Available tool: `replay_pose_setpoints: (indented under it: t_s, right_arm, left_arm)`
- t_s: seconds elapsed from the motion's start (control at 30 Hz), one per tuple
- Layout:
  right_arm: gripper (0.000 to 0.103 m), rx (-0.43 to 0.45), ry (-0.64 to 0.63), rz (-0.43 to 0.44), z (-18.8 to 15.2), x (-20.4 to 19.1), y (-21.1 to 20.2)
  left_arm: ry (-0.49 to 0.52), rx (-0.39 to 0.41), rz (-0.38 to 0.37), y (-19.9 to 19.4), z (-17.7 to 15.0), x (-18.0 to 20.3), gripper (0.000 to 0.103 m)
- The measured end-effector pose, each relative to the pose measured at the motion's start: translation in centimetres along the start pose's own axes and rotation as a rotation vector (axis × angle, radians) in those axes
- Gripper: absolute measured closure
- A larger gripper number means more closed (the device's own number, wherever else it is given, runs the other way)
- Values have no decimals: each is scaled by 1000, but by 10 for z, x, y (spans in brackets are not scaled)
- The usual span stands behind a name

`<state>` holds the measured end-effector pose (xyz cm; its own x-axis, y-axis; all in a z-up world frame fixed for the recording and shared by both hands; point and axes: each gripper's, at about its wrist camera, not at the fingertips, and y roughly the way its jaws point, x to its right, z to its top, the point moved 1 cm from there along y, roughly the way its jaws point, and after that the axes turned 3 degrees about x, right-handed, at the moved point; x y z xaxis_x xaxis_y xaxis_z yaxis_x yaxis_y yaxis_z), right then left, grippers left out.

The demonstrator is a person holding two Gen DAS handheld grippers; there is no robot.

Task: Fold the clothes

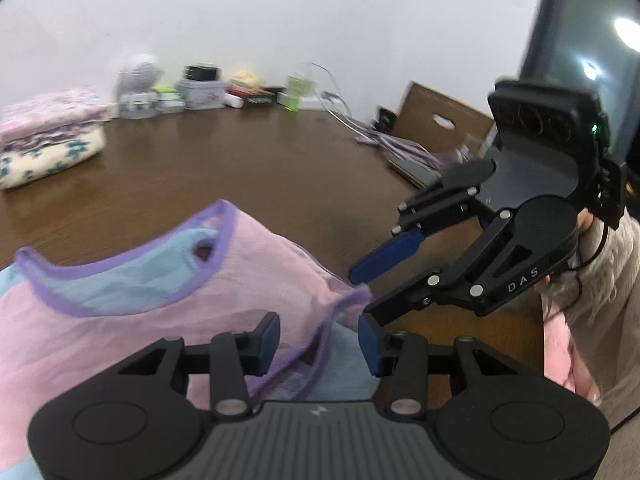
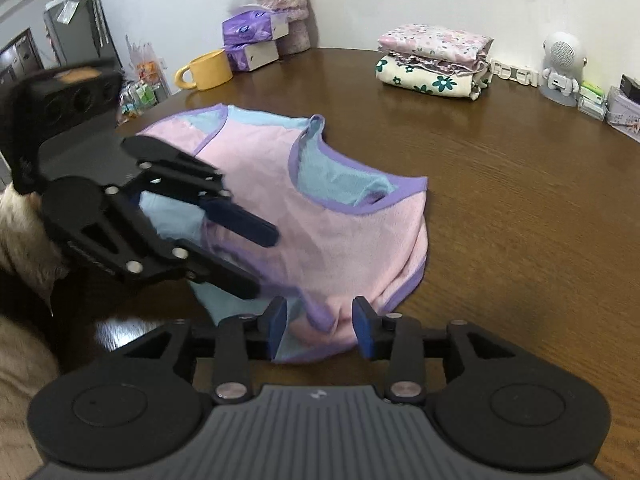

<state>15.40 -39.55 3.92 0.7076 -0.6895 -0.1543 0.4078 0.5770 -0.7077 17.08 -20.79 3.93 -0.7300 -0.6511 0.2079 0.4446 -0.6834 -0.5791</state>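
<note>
A small pink and light-blue vest with purple trim [image 2: 320, 208] lies on the brown wooden table [image 2: 520, 208], partly bunched at its near edge. It also shows in the left wrist view [image 1: 140, 308]. My left gripper [image 1: 320, 344] is open, its jaws standing either side of the vest's near purple-trimmed edge. In the right wrist view it [image 2: 264, 260] hovers over the vest's left side. My right gripper [image 2: 320, 328] is open at the vest's near hem, with cloth between its blue pads. In the left wrist view it [image 1: 360, 292] sits at the vest's right corner.
A stack of folded floral clothes [image 2: 434, 62] lies at the table's far side. A yellow mug [image 2: 206, 70], purple tissue packs [image 2: 252, 36], a white robot-shaped speaker [image 2: 562, 66] and small boxes line the back edge. A cardboard piece [image 1: 440, 124] and cables stand at the right.
</note>
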Motion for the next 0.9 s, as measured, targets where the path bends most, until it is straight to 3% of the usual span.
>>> replay_pose_setpoints:
  t_s: [0.1, 0.13, 0.17, 0.3, 0.47, 0.6, 0.77, 0.9]
  right_arm:
    - [67, -8, -97, -54, -7, -13, 1]
    - [67, -12, -132, -77, -9, -16, 2]
    - [69, -14, -155, -91, -10, -19, 4]
    - [96, -3, -175, -29, -8, -20, 4]
    - [97, 81, -95, 44, 8, -6, -16]
    - [96, 106, 5, 62, 22, 13, -14]
    - [96, 58, 138, 41, 25, 39, 11]
    - [95, 14, 185, 14, 16, 51, 26]
  left_arm:
    - [54, -4, -3, 7, -1, 6, 64]
    - [55, 5, -5, 5, 1, 5, 76]
    - [56, 14, -7, 3, 3, 5, 103]
    - [60, 49, -14, -5, 10, 2, 102]
    - [65, 93, -24, -15, 20, 0, 102]
    - [5, 90, 35, -7, 24, -13, 100]
    - [-77, 78, 87, -4, 22, -28, 69]
    - [-67, 88, 97, -23, 11, -28, 69]
